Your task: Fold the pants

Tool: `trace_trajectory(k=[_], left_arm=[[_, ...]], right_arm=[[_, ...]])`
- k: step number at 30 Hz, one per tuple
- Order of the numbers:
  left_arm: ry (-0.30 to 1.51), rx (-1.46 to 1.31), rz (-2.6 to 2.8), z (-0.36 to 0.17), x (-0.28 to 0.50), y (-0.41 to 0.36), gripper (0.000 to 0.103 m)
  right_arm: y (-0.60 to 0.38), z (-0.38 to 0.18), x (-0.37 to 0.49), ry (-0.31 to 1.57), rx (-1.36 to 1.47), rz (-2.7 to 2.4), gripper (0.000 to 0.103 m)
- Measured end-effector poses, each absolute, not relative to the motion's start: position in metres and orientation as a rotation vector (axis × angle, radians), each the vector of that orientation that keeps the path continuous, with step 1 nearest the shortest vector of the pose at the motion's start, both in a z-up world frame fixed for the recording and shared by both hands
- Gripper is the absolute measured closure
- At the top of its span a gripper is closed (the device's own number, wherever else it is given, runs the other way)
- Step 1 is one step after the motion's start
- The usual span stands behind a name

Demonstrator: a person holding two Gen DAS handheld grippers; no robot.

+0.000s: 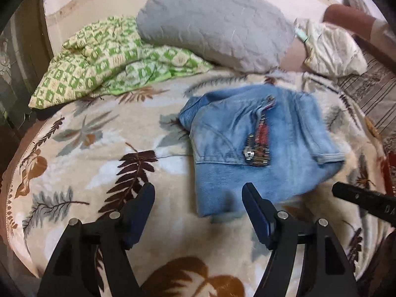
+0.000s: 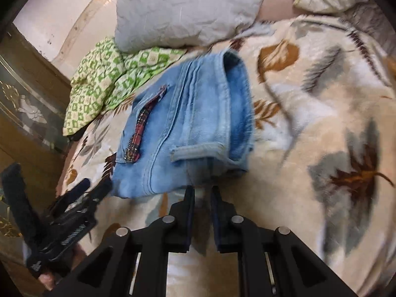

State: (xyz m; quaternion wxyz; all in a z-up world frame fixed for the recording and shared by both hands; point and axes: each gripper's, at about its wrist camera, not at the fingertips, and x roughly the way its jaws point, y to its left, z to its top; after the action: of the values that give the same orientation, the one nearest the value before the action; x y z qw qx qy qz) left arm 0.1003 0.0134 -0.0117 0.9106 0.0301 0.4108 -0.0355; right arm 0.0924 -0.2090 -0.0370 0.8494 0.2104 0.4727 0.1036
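Observation:
Light blue jeans (image 1: pixel 250 146) lie folded in a compact bundle on a leaf-patterned blanket (image 1: pixel 86 153), with a red plaid zipper trim and a metal button on top. My left gripper (image 1: pixel 198 198) is open and empty, hovering just in front of the bundle's near edge. In the right wrist view the jeans (image 2: pixel 188 128) lie ahead, with a rolled cuff at the right. My right gripper (image 2: pixel 203 193) has its jaws a small gap apart at the bundle's near edge, with no cloth clearly between them. The left gripper also shows at the lower left in the right wrist view (image 2: pixel 81 198).
A grey pillow (image 1: pixel 212 24) and a green checked cushion (image 1: pixel 104 59) lie at the head of the bed. A cream pillow (image 1: pixel 331 47) sits at the far right. A dark wooden cabinet (image 2: pixel 27 113) stands beside the bed's left edge.

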Motion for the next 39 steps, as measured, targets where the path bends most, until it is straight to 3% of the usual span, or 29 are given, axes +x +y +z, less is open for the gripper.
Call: trace_trajectory(k=[3, 4, 5, 7, 10, 39], left_arm=[[0.801, 0.055, -0.065, -0.002, 0.08, 0.014, 0.028], [0.785, 0.067, -0.059, 0.0, 0.075, 0.013, 0.028], [0.764, 0.087, -0.051, 0.004, 0.068, 0.011, 0.028], [0.729, 0.11, -0.042, 0.009, 0.056, 0.008, 0.025], [0.693, 0.11, -0.035, 0.015, 0.04, 0.008, 0.013], [0.696, 0.118, -0.016, 0.012, 0.028, 0.004, 0.013]], right_arm=[[-0.206, -0.031, 0.074, 0.987, 0.423, 0.219, 0.074], [-0.203, -0.028, 0.066, 0.974, 0.417, 0.228, 0.065], [-0.2, -0.024, 0.06, 0.96, 0.413, 0.235, 0.046], [-0.198, -0.017, 0.049, 0.918, 0.399, 0.245, 0.033], [-0.191, -0.007, 0.037, 0.874, 0.349, 0.236, 0.033], [-0.185, 0.006, 0.027, 0.778, 0.244, 0.142, 0.033]])
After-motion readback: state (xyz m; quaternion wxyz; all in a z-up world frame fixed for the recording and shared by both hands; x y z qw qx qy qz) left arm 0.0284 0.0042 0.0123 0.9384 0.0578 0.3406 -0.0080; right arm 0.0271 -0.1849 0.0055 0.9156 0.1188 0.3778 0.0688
